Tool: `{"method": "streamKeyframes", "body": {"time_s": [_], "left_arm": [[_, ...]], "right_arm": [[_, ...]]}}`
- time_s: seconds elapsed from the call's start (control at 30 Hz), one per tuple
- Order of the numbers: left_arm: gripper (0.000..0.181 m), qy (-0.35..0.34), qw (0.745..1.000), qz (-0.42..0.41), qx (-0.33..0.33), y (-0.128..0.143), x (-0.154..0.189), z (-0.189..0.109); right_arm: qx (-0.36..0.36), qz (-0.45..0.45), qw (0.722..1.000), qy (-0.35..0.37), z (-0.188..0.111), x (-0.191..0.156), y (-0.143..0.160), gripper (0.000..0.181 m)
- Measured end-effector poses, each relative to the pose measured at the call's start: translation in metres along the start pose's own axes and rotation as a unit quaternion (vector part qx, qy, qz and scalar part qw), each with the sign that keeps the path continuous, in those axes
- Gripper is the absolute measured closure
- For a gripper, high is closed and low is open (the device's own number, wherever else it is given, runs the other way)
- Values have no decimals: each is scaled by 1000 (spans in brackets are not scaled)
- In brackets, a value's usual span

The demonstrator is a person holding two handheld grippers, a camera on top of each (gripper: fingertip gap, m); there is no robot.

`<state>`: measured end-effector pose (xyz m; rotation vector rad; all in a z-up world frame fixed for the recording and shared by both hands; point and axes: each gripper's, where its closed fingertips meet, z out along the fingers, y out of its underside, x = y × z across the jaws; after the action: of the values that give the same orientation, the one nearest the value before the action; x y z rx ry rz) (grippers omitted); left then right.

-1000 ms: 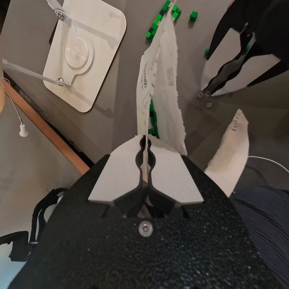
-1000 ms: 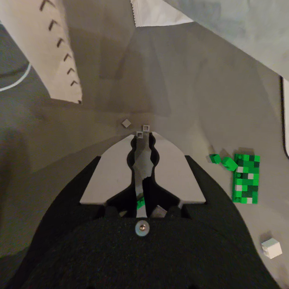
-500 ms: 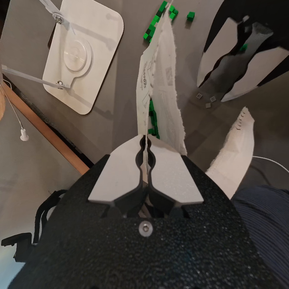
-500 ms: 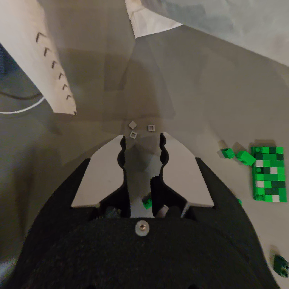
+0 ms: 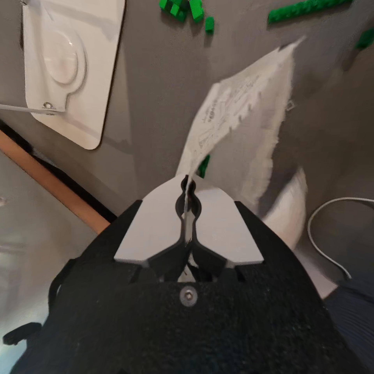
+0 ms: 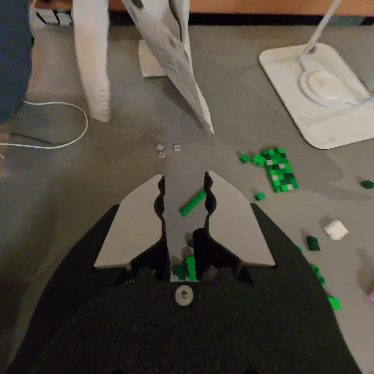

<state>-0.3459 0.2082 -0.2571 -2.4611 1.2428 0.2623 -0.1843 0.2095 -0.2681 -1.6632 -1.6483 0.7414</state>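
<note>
Your left gripper (image 5: 189,183) is pinching a torn white paper bag (image 5: 242,125), printed and ragged-edged, trailing toward 1 o'clock. Your right gripper (image 6: 184,175) is hovering spread over a green strip (image 6: 193,203); three grey tiles (image 6: 162,150) are lying at 12, a green plate (image 6: 280,170) at 2.

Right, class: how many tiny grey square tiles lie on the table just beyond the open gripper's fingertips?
3: grey tiles clustered together, one left, one below it, one right. Others may be hidden.

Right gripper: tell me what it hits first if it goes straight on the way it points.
The right gripper stands open and empty. Straight ahead lie three small grey square tiles on the grey table; it would probably meet these first, though depth is unclear.
</note>
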Motion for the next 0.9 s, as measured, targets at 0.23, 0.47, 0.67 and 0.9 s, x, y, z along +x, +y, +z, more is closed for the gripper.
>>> {"method": "streamKeyframes", "body": {"time_s": [0.23, 0.47, 0.67, 0.9], "left_arm": [[181, -78, 996, 36, 1, -1, -16, 6], [181, -138, 989, 51, -29, -1, -37, 22], [181, -176, 980, 68, -69, 4, -44, 40], [172, -188, 974, 82, -98, 14, -29, 59]], "right_arm": [[64, 9, 997, 31, -21, 0, -10, 147], [62, 2, 997, 46, -22, -3, -2, 148], [83, 17, 995, 55, -33, -2, 3, 151], [94, 28, 993, 67, -40, 1, 12, 153]]}}
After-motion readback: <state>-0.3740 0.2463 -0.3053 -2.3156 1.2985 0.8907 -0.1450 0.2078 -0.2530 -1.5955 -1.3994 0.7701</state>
